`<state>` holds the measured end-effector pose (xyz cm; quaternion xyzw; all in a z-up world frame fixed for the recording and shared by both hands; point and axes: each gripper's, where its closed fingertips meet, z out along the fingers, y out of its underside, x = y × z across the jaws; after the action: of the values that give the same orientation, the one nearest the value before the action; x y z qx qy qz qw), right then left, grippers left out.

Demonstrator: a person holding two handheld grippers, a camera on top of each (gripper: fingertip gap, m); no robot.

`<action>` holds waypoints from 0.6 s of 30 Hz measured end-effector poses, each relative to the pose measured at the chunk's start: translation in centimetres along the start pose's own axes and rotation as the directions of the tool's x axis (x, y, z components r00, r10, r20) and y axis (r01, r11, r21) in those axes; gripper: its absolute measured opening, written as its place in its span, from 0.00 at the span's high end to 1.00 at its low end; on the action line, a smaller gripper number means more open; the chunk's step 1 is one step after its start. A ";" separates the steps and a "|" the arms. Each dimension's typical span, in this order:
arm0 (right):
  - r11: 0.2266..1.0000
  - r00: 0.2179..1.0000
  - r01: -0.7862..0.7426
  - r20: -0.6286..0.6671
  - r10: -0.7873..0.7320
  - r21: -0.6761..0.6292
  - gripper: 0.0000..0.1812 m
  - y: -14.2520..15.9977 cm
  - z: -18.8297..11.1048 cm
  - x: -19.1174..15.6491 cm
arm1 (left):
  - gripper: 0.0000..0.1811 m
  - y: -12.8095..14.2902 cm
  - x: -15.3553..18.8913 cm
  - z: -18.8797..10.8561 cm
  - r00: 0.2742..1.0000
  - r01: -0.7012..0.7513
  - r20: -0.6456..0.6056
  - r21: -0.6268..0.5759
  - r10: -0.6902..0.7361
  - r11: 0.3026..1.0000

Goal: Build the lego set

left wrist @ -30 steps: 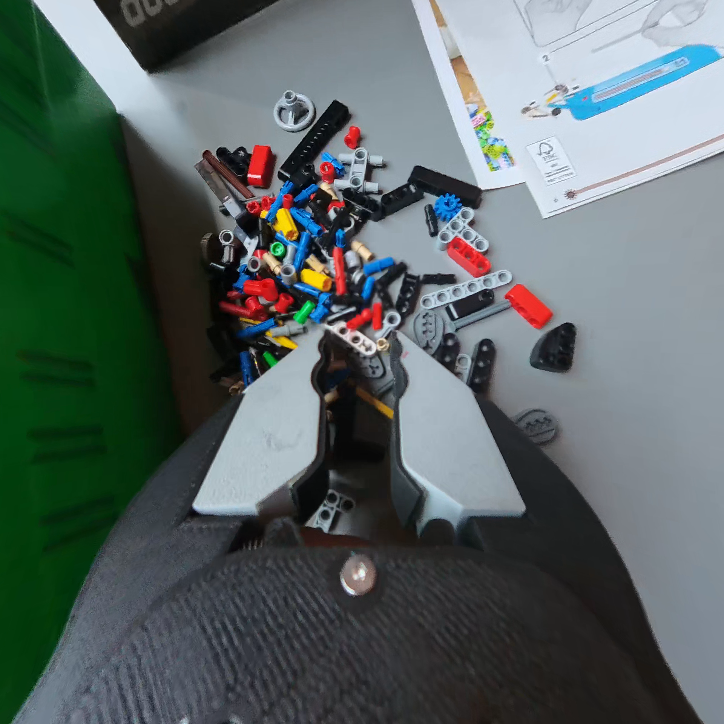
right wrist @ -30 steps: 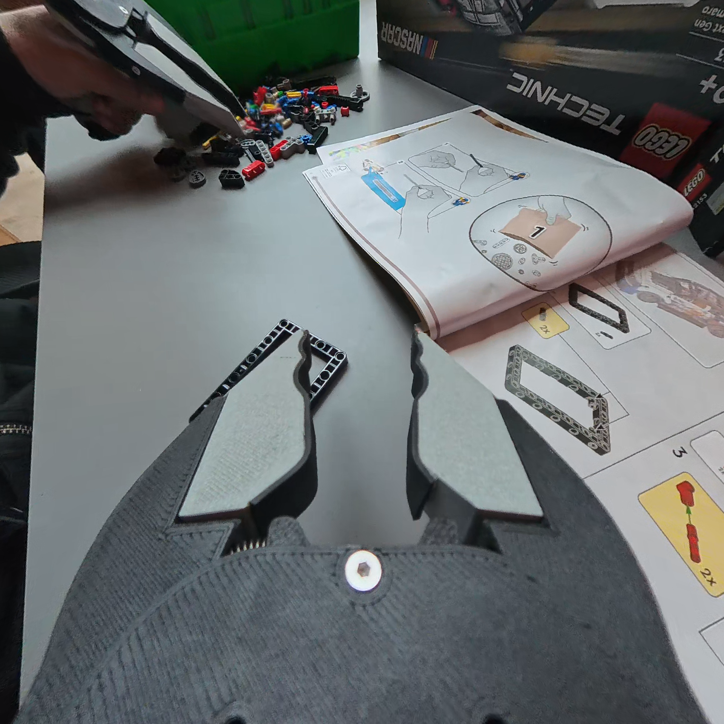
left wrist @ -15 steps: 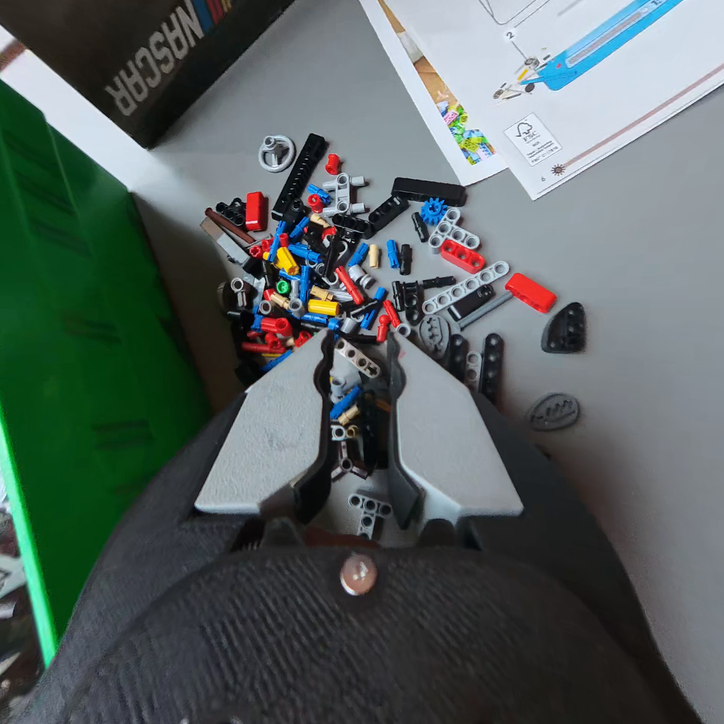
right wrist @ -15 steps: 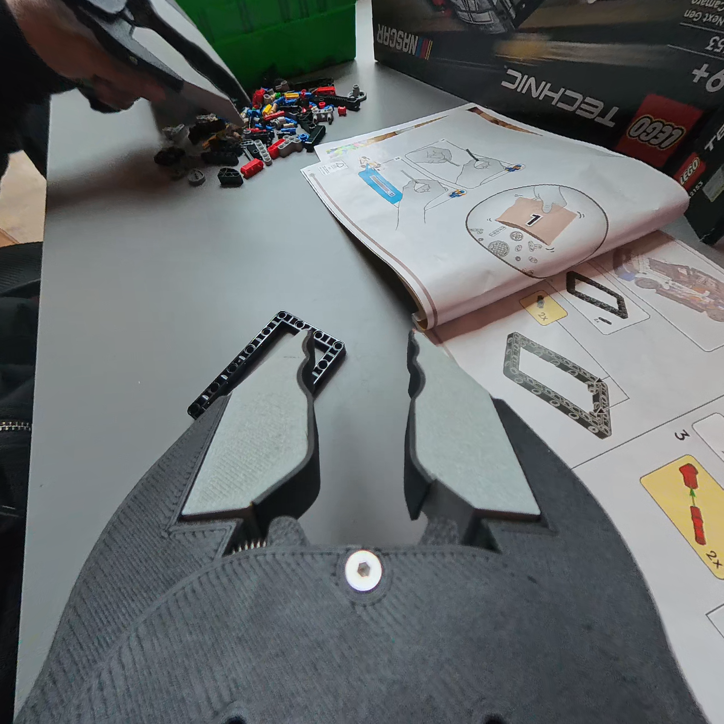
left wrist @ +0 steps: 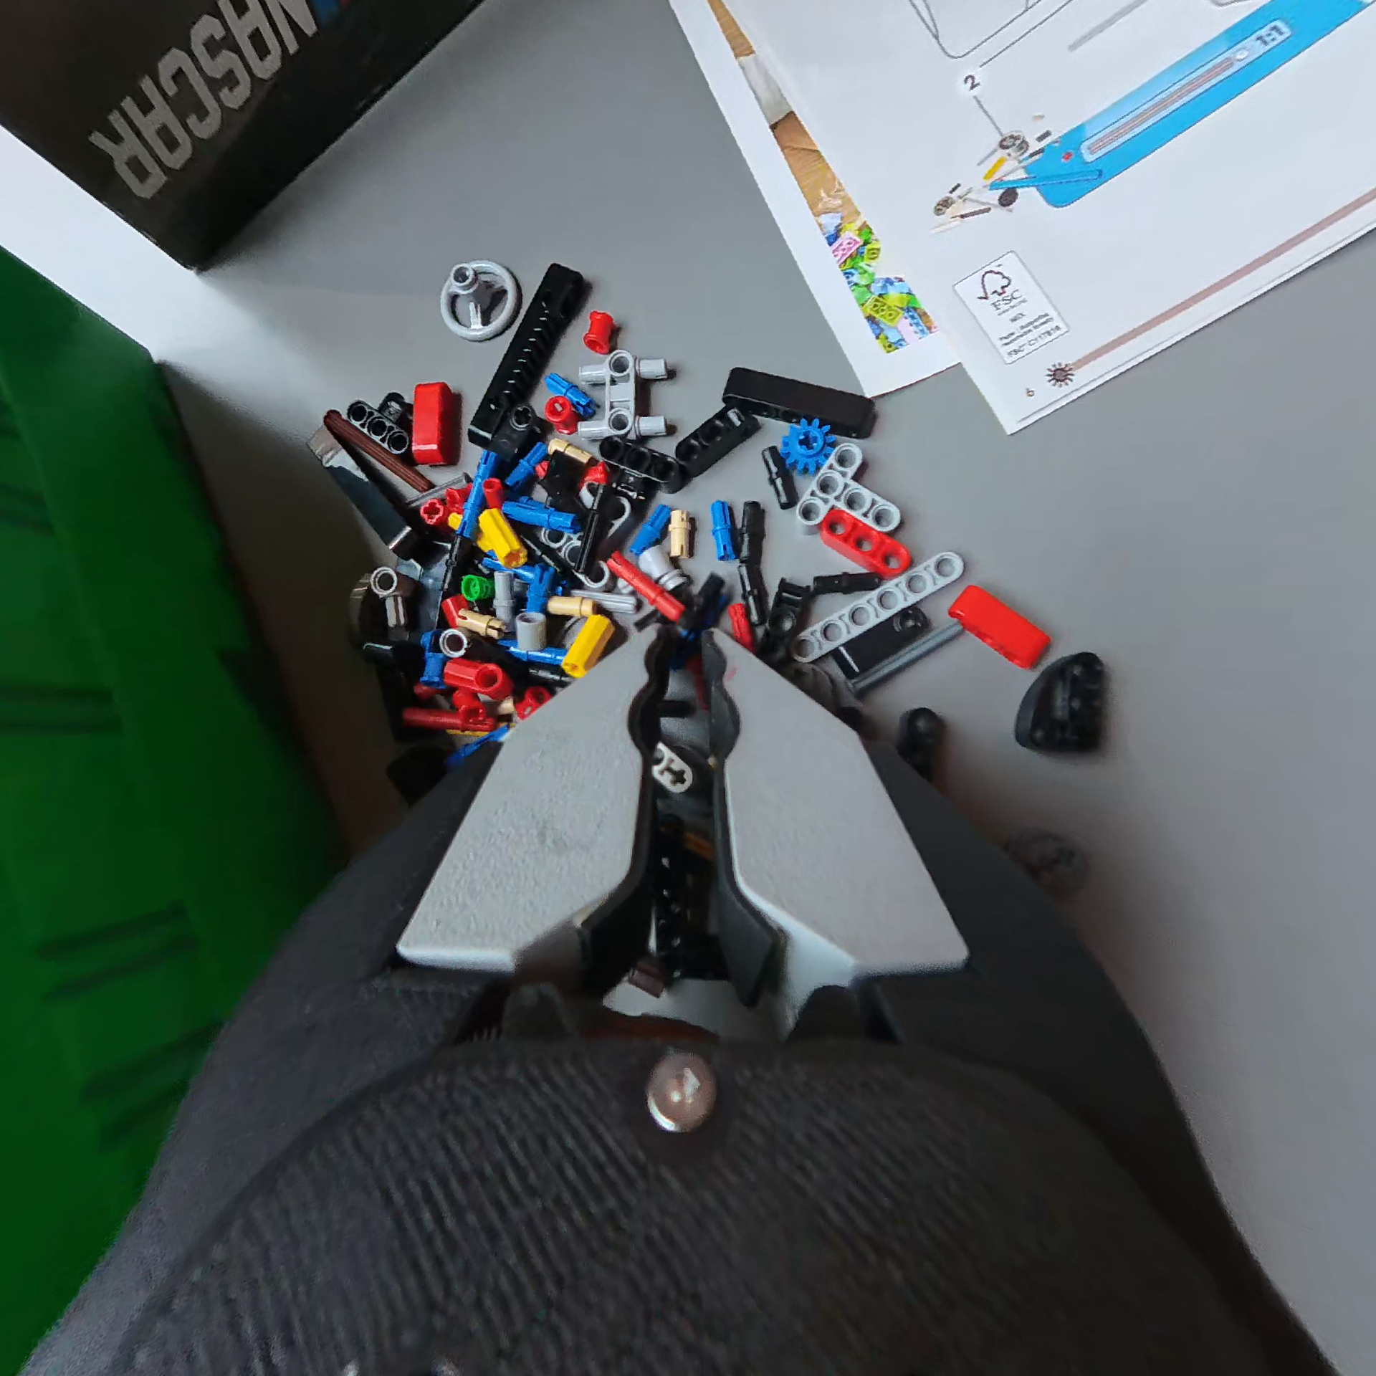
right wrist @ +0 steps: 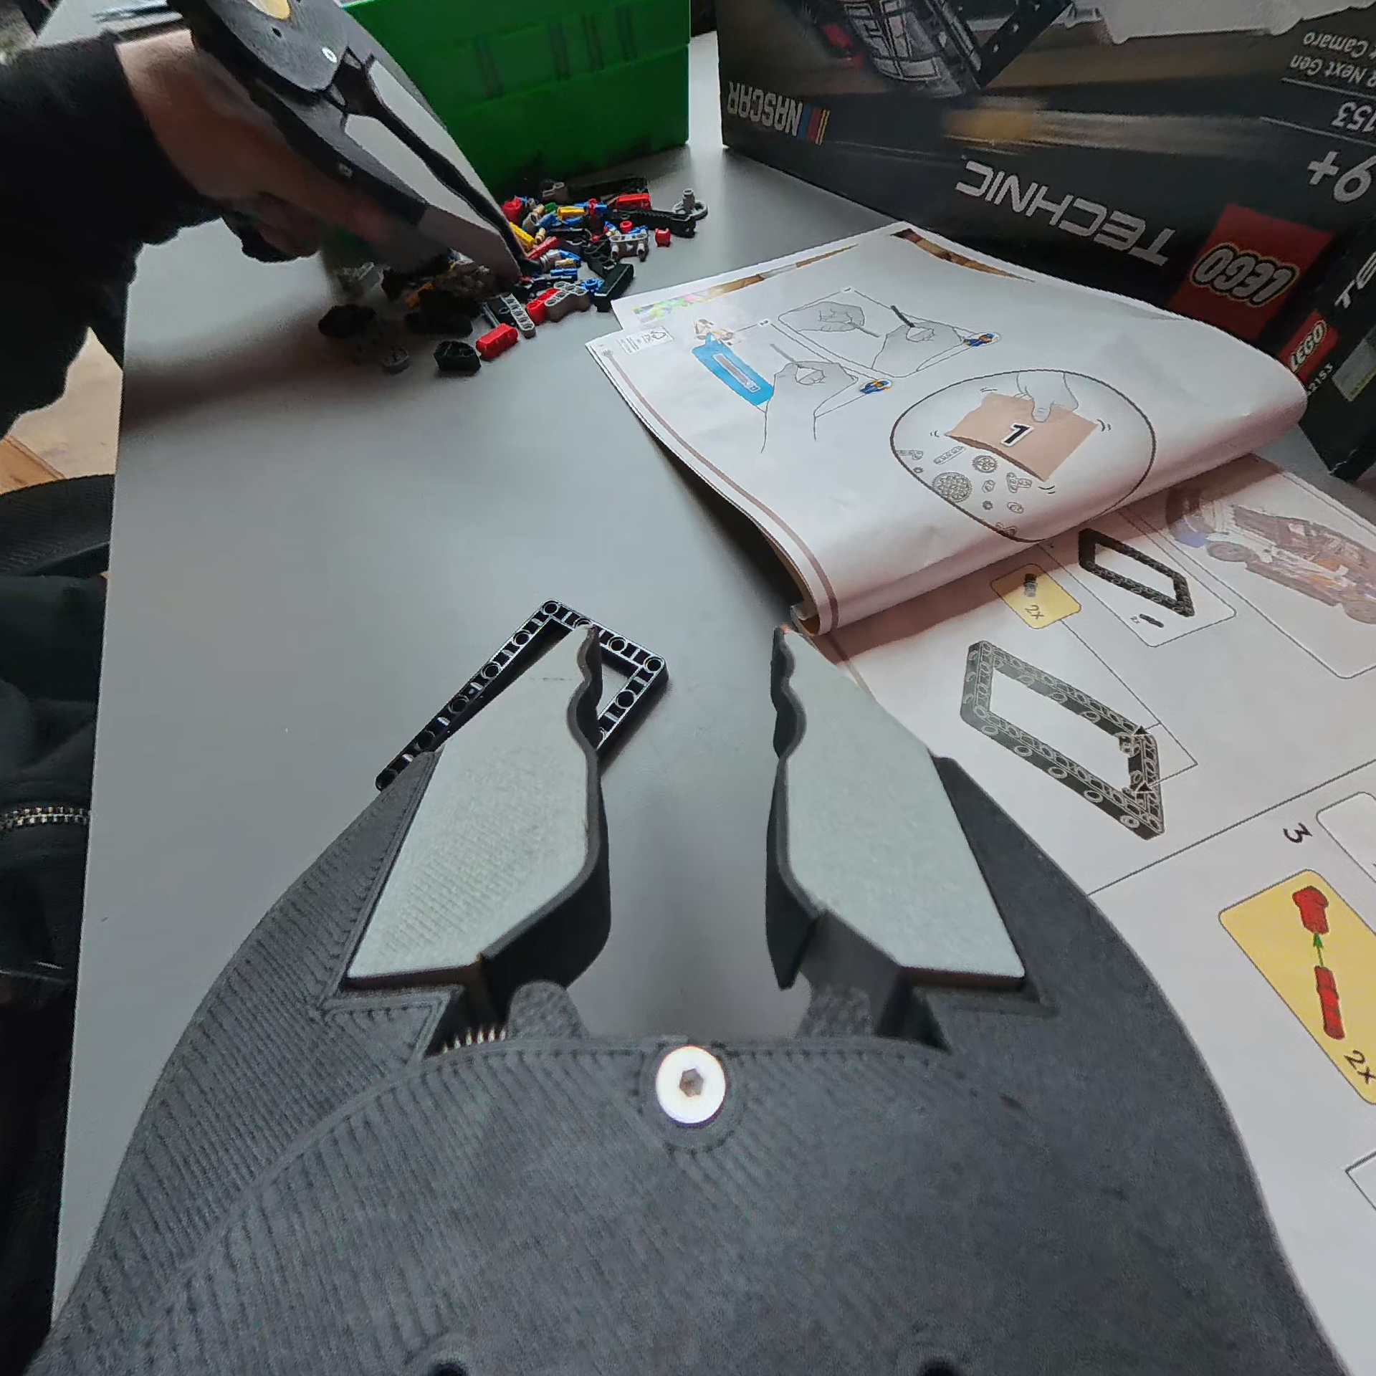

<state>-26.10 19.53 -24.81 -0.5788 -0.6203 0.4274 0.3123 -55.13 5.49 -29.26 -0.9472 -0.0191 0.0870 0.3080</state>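
Observation:
A pile of small loose Lego pieces (left wrist: 596,521) lies on the grey table; it also shows far off in the right wrist view (right wrist: 573,238). My left gripper (left wrist: 681,633) reaches down into the near side of the pile, its jaws almost together on a small black pin (left wrist: 704,603) at the tips. It shows in the right wrist view (right wrist: 514,264) too, held by a hand. My right gripper (right wrist: 681,640) is open and empty just above the table. A black rectangular frame (right wrist: 625,655) lies flat under its left fingertip (right wrist: 588,670).
An open instruction booklet (right wrist: 968,417) lies to the right, its corner near the pile (left wrist: 1117,186). A green bin (left wrist: 112,670) stands left of the pile. A black set box (right wrist: 1042,149) stands at the back. A red beam (left wrist: 998,625) and a black wedge piece (left wrist: 1061,704) lie apart on the right. My right fingertips sit around 35 cm from my left ones.
My left gripper moved forward into the pile and its jaws closed from a wide gap to nearly together on a small pin. My right gripper stayed open and barely moved.

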 end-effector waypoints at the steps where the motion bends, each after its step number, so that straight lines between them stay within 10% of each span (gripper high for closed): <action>1: 1.000 1.000 0.000 0.001 0.000 0.002 0.76 0.0 0.0 0.0 | 0.98 0.1 -0.1 0.0 1.000 -0.006 0.010 -0.001 0.006 1.000; 18: 1.000 1.000 0.001 -0.003 -0.001 -0.001 0.78 0.1 -0.1 -0.1 | 0.94 -1.0 -0.5 -1.0 1.000 -0.015 0.028 0.061 0.014 0.998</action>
<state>-25.97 19.46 -24.83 -0.5793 -0.6204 0.4260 0.3131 -55.43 5.64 -27.81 -0.9361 -0.0137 0.1027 0.3361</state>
